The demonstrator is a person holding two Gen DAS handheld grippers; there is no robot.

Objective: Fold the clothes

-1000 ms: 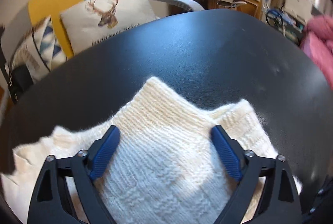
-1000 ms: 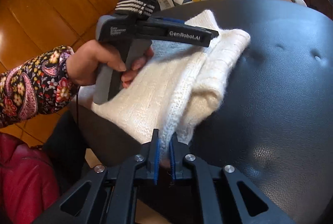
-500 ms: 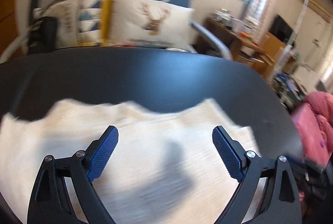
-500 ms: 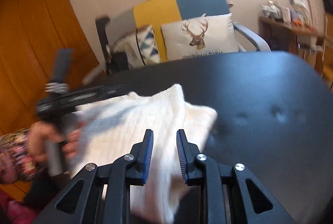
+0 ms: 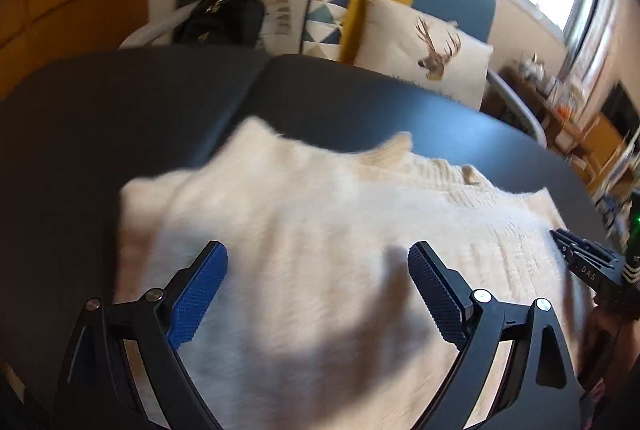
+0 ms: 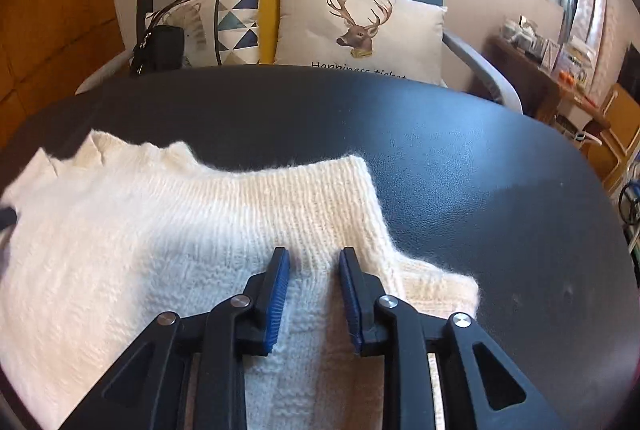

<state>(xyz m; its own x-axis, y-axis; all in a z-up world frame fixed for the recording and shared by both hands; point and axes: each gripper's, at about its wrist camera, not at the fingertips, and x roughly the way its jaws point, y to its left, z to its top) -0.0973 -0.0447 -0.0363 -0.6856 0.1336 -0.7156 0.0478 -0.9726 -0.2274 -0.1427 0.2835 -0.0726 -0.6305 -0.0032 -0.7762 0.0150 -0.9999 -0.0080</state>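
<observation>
Hovering both grippers over the folded sweater (image 6: 168,230) on the worktop (image 6: 460,170), I have the left gripper (image 5: 316,286) released wide and the right gripper (image 6: 314,294), jaws just opened, empty, so next comes gripping an edge for another fold.

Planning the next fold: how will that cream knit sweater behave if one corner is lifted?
The sweater probably flops and drapes: its folded layers already sag unevenly. Its fuzzy, chunky knit should grip well and drag rather than slide on the black table. Likely bulky yet fairly light.
</observation>
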